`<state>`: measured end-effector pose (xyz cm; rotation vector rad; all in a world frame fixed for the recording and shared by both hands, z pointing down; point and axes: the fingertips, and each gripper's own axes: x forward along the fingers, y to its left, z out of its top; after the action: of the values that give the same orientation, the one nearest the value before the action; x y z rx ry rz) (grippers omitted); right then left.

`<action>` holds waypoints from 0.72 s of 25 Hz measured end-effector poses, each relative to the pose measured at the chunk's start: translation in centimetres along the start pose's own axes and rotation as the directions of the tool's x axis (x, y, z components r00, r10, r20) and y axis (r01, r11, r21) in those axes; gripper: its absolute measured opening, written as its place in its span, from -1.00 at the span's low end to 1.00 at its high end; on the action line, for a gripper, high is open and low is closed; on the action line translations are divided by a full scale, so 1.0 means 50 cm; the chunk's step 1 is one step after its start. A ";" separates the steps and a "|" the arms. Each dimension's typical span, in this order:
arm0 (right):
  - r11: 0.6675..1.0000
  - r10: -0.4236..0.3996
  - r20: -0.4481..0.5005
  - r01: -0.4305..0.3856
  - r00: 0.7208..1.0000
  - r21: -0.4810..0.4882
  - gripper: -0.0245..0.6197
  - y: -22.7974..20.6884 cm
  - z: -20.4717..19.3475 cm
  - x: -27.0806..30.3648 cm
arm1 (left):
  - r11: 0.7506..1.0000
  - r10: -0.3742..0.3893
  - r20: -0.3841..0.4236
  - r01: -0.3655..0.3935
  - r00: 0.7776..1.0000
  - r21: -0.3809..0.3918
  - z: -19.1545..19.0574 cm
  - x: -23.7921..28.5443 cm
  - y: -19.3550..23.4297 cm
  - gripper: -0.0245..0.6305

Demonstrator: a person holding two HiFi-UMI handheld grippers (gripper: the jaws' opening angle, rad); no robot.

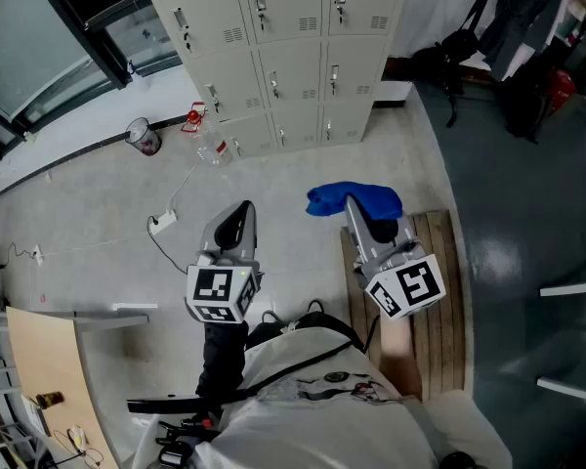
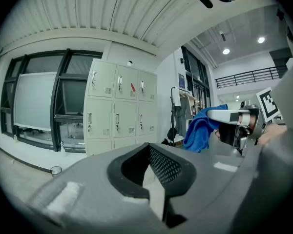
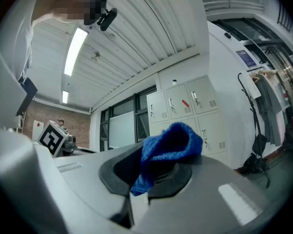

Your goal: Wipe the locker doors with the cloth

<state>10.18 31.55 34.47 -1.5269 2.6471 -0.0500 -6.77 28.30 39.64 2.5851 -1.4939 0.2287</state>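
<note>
A bank of cream locker doors (image 1: 283, 57) stands ahead of me across the pale floor; it also shows in the left gripper view as lockers (image 2: 119, 111) and in the right gripper view as lockers (image 3: 185, 111). The blue cloth (image 1: 355, 200) bunches at the tip of my right gripper (image 1: 356, 215), well short of the lockers. In the right gripper view the cloth (image 3: 171, 143) is pinched between the jaws of the right gripper (image 3: 151, 174). My left gripper (image 1: 242, 213) is held beside it, jaws together and empty (image 2: 149, 169); the cloth (image 2: 200, 128) appears to its right.
On the floor by the lockers are a small bin (image 1: 144, 136), a clear bottle (image 1: 213, 151) and a power strip with cable (image 1: 162, 222). A wooden pallet (image 1: 435, 301) lies under my right side. Hanging clothes and bags (image 1: 527, 27) crowd the far right. Windows (image 1: 39, 47) line the left.
</note>
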 end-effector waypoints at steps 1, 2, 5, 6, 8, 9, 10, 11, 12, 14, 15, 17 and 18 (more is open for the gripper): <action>1.000 0.001 0.004 -0.001 1.000 -0.004 -0.85 -0.008 0.000 0.007 | 1.000 -0.003 0.001 0.003 1.000 0.007 -0.001 0.010 0.000 -0.93; 1.000 0.002 0.008 -0.001 1.000 -0.007 -0.85 -0.016 -0.001 0.014 | 1.000 -0.005 0.001 0.005 1.000 0.014 -0.002 0.019 0.000 -0.93; 1.000 0.002 0.009 -0.002 1.000 -0.008 -0.85 -0.031 -0.009 0.035 | 1.000 -0.009 -0.001 0.009 1.000 0.019 -0.005 0.040 0.009 -0.93; 1.000 0.002 0.005 -0.002 1.000 -0.008 -0.85 -0.034 -0.013 0.041 | 1.000 -0.007 -0.003 0.007 1.000 0.017 -0.007 0.045 0.014 -0.93; 1.000 0.003 -0.006 -0.003 1.000 -0.006 -0.85 -0.040 -0.025 0.059 | 1.000 -0.002 -0.010 0.002 1.000 0.010 -0.013 0.057 0.029 -0.93; 1.000 0.005 -0.008 -0.005 1.000 -0.001 -0.85 -0.043 -0.031 0.072 | 1.000 0.001 -0.016 -0.001 1.000 0.005 -0.018 0.064 0.040 -0.93; 1.000 0.008 -0.008 -0.008 1.000 0.010 -0.85 -0.046 -0.037 0.086 | 1.000 0.003 -0.022 -0.003 1.000 -0.001 -0.024 0.073 0.053 -0.93; 1.000 0.012 -0.004 -0.012 1.000 0.024 -0.85 -0.049 -0.042 0.101 | 1.000 0.004 -0.027 -0.004 1.000 -0.006 -0.029 0.084 0.066 -0.93; 0.999 0.014 0.000 -0.014 1.000 0.039 -0.85 -0.052 -0.047 0.118 | 1.000 0.001 -0.028 -0.001 1.000 -0.011 -0.031 0.097 0.080 -0.93; 0.999 0.010 0.002 -0.010 1.000 0.042 -0.85 -0.062 -0.054 0.157 | 1.000 -0.012 -0.018 0.011 1.000 -0.014 -0.026 0.130 0.109 -0.93; 1.000 0.008 0.002 -0.008 1.000 0.031 -0.85 -0.068 -0.056 0.182 | 1.000 -0.020 -0.011 0.020 1.000 -0.014 -0.020 0.151 0.126 -0.93; 1.000 0.003 0.007 -0.003 1.000 0.009 -0.85 -0.084 -0.052 0.238 | 0.999 -0.036 0.002 0.036 0.999 -0.010 -0.004 0.199 0.163 -0.93; 1.000 -0.001 0.010 0.001 1.000 0.002 -0.85 -0.092 -0.047 0.270 | 0.999 -0.042 0.007 0.042 0.999 -0.006 0.006 0.222 0.185 -0.93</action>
<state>7.24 17.53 36.36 -1.5242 2.6373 -0.0450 -9.28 14.28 42.09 2.6119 -1.4390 0.2110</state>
